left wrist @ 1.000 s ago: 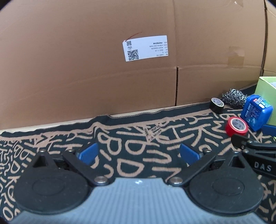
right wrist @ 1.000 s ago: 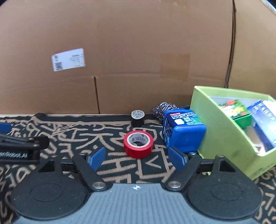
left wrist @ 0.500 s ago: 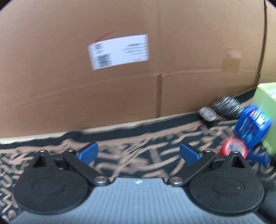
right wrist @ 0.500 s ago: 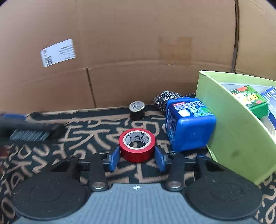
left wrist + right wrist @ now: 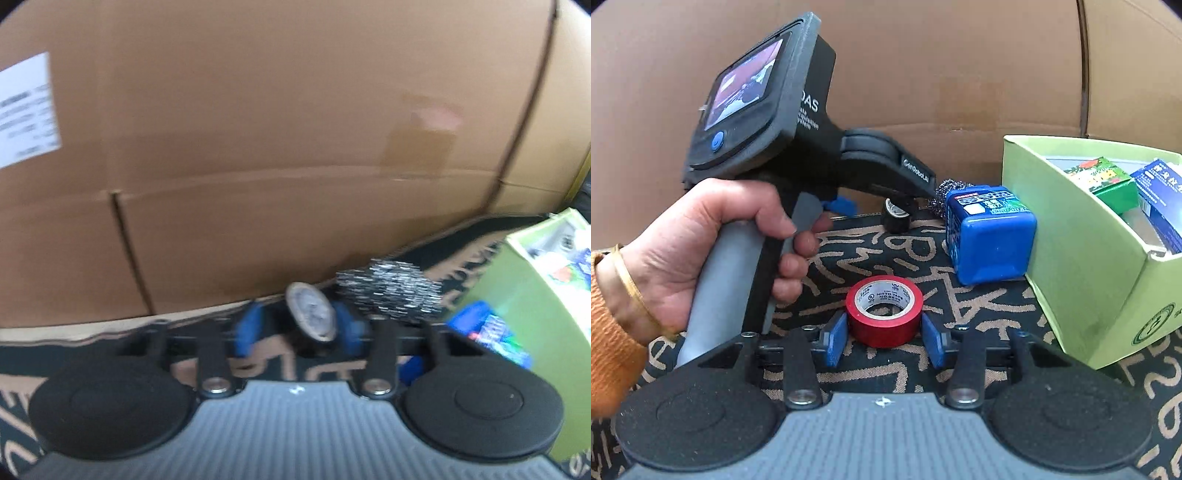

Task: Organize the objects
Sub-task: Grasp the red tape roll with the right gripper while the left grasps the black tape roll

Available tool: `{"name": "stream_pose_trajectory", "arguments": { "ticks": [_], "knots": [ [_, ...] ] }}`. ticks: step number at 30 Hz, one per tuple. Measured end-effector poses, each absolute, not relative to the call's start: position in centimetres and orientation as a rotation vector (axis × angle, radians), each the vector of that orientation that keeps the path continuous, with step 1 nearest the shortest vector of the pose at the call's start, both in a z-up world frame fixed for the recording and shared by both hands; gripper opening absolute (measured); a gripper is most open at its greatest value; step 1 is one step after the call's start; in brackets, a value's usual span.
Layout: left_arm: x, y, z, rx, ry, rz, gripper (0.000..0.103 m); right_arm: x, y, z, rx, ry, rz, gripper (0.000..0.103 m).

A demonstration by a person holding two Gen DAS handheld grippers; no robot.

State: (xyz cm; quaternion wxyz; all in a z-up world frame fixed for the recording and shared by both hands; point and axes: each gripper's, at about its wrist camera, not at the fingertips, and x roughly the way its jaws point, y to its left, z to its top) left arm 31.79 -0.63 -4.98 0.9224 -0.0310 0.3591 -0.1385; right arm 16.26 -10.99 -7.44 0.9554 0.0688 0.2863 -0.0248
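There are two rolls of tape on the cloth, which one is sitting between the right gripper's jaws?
The red tape roll, lying flat between the right gripper jaws. The smaller black tape roll sits farther back, near the cardboard, at the left gripper.

backdrop: cardboard boxes (image 5: 960, 74) | label: white sticker (image 5: 26, 114) | surface: black-and-tan patterned cloth (image 5: 879, 373)

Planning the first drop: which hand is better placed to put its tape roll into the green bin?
Right. The right gripper brackets the red tape beside the green bin. The left gripper, jaws closing around the black tape, sits farther back.
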Motion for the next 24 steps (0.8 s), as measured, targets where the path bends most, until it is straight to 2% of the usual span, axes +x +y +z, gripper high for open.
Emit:
{"name": "stream_pose_trajectory", "arguments": {
  "ticks": [6, 9, 15, 17, 18, 19, 24],
  "knots": [
    [29.2, 0.6, -4.7, -0.034, 0.72, -0.305, 0.028, 16.0, -10.7, -7.4, 0.144, 0.582, -0.047, 0.048],
    [27.2, 2.3, -4.5, -0.04, 0.739, -0.329, 0.005, 14.7, -10.7, -7.3, 0.156, 0.584, -0.034, 0.048],
    [22.5, 5.5, -5.3, -0.061, 0.775, -0.357, 0.005, 11.3, -10.4, -7.1, 0.163, 0.592, -0.012, 0.048],
    [22.1, 5.7, -4.8, -0.085, 0.746, -0.355, 0.008, 11.0, -10.0, -7.1, 0.163, 0.593, -0.021, 0.048],
    [21.9, 5.7, -4.8, -0.09, 0.739, -0.362, 0.014, 10.9, -9.8, -7.2, 0.16, 0.594, -0.026, 0.048],
    [21.9, 5.6, -4.6, -0.094, 0.739, -0.37, 0.027, 11.0, -9.8, -7.3, 0.16, 0.596, -0.028, 0.048],
    [22.8, 3.5, -4.1, -0.064, 0.714, -0.363, 0.052, 10.1, -9.7, -7.2, 0.163, 0.592, -0.029, 0.048]
  ]
}}
